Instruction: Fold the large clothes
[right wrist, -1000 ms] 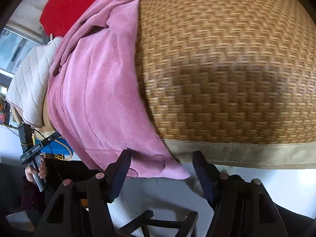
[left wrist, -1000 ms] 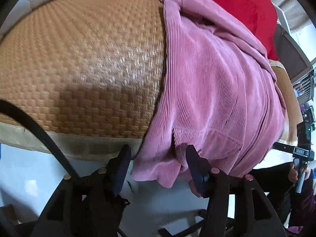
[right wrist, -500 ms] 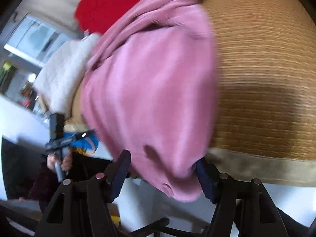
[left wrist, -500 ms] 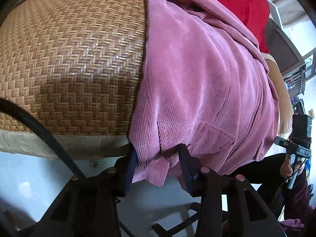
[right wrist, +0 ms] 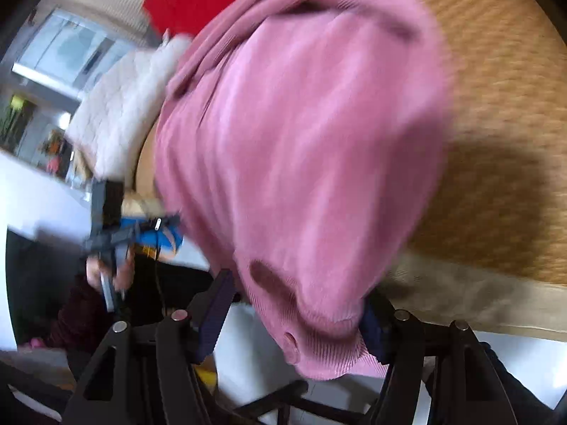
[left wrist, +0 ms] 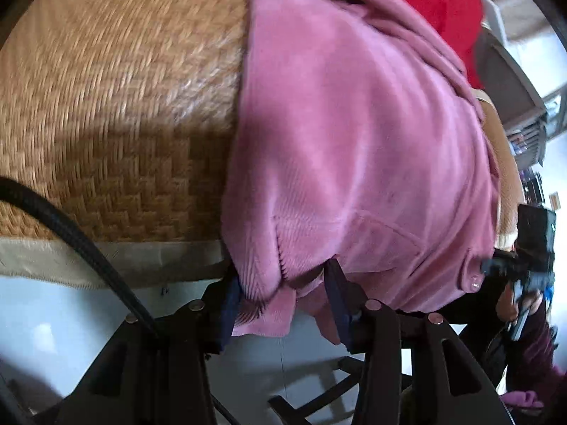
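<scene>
Since a second ago, shifted in over the pink corduroy garment (left wrist: 354, 141) on the woven mat (left wrist: 106, 106) — left gripper (left wrist: 283, 287) narrowed, jaws now pinching its near hem; right gripper (right wrist: 294, 315) half-wide around the other corner, grip unclear through blur. Only the right view shows a white quilted pad (right wrist: 124, 113).

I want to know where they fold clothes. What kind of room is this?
Probably a bedroom at home. A pink corduroy garment lies on a bed covered by a woven rattan mat, with a red pillow or blanket and a white quilted cushion at its far end.
</scene>
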Demonstrator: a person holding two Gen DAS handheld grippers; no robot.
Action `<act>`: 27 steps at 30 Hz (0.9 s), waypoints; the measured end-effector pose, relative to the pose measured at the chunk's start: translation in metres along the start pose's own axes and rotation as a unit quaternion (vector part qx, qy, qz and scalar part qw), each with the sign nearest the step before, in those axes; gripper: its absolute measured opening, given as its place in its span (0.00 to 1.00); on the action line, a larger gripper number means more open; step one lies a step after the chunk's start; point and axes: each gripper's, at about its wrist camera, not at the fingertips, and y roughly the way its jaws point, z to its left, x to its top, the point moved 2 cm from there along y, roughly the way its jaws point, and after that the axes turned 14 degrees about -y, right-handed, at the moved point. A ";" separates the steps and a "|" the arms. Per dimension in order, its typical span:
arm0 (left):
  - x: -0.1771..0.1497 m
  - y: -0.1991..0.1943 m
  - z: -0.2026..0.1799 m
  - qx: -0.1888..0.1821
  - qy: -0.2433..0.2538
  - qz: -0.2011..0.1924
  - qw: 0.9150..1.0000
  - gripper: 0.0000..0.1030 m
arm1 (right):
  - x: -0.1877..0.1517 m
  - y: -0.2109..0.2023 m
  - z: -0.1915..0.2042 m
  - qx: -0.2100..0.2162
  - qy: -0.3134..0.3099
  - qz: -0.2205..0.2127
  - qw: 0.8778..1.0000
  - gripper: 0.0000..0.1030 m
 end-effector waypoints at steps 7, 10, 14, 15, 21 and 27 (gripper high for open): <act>-0.012 0.005 -0.038 -0.034 0.072 0.005 0.997 0.16 | 0.007 0.018 0.020 -0.003 -0.028 0.011 1.000 0.36; -0.015 -0.007 -0.051 -0.071 0.082 -0.002 0.994 0.11 | 0.019 0.006 0.036 0.018 -0.044 -0.028 0.999 0.24; -0.014 -0.036 -0.077 -0.128 0.106 -0.021 0.986 0.10 | 0.048 -0.036 0.051 0.017 -0.063 -0.111 0.992 0.19; -0.011 -0.044 -0.084 -0.145 0.108 -0.028 0.983 0.10 | 0.059 -0.049 0.051 0.012 -0.068 -0.134 0.989 0.18; 0.025 -0.099 -0.120 -0.229 0.090 -0.089 0.965 0.09 | 0.120 -0.088 0.036 -0.013 -0.073 -0.197 0.978 0.17; 0.097 -0.142 -0.135 -0.261 0.040 -0.152 0.952 0.09 | 0.180 -0.121 0.004 -0.032 -0.052 -0.258 0.964 0.17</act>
